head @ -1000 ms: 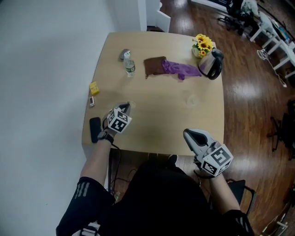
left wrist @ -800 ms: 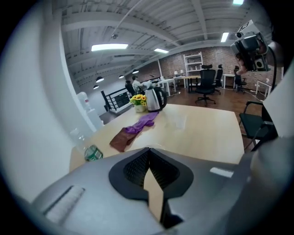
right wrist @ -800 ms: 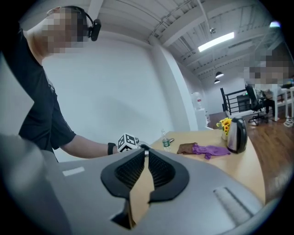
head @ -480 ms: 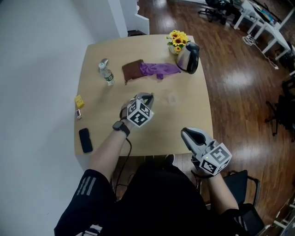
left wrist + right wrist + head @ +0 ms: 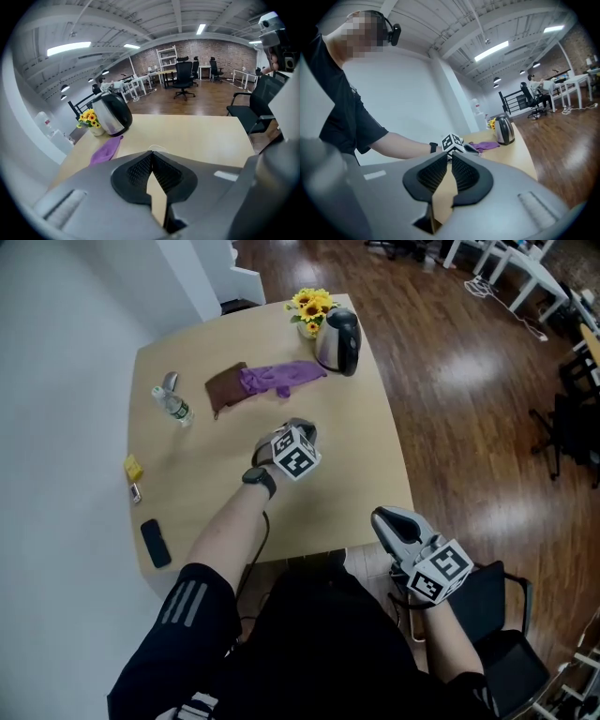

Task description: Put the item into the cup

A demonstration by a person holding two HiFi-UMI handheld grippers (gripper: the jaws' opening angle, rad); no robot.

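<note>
My left gripper (image 5: 302, 425) hovers over the middle of the wooden table (image 5: 361, 474), jaws shut with nothing between them. In the left gripper view, the thin rim of a clear cup (image 5: 157, 148) shows on the table just beyond the left gripper (image 5: 151, 153); the head view hides it. My right gripper (image 5: 381, 516) hangs off the table's near right corner, jaws slightly open and empty. The right gripper (image 5: 450, 155) looks toward the left gripper's marker cube (image 5: 453, 142). A small yellow item (image 5: 133, 468) lies near the table's left edge.
At the far side stand a dark kettle (image 5: 338, 341) and sunflowers (image 5: 310, 307). A purple cloth (image 5: 281, 377) lies beside a brown pouch (image 5: 223, 388). A water bottle (image 5: 173, 406) stands at the far left, and a black phone (image 5: 156, 543) lies near the left front corner.
My left gripper has travelled from the table's near left edge to its middle, toward the cup. The right gripper has stayed by the near right corner. The head view has swung.
</note>
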